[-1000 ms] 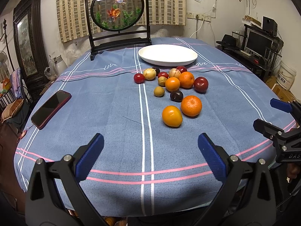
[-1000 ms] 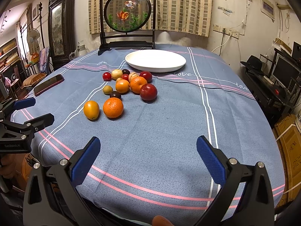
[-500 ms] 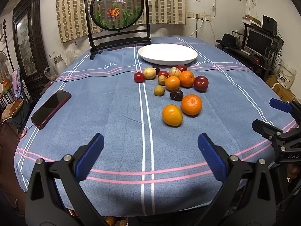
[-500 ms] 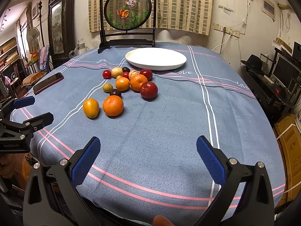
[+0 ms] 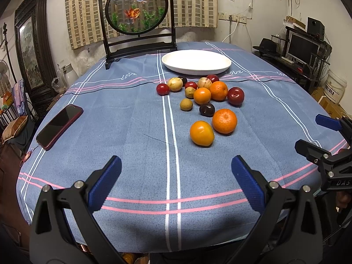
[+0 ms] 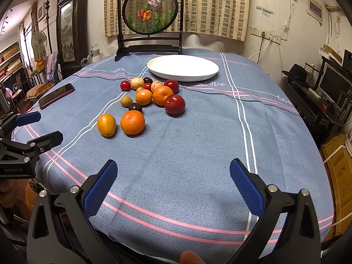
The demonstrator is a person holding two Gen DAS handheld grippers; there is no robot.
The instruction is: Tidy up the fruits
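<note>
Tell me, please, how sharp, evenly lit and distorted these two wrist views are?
Left wrist view: fruit sharp, strong barrel bend with dark corners, soft shadow under the left gripper. Right wrist view: same fisheye curve on the tablecloth stripes, bright white plate without harsh glare, right gripper crisp, window at far left washed out.

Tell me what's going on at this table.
A person holds a hand-held gripper in each hand over the near edge of the table. The left hand-held gripper and the right hand-held gripper are both open and hold nothing. A cluster of fruit lies loose on the cloth, just in front of a white plate with nothing on it. No fruit has been sorted yet. A phone lies off to the left.
</note>
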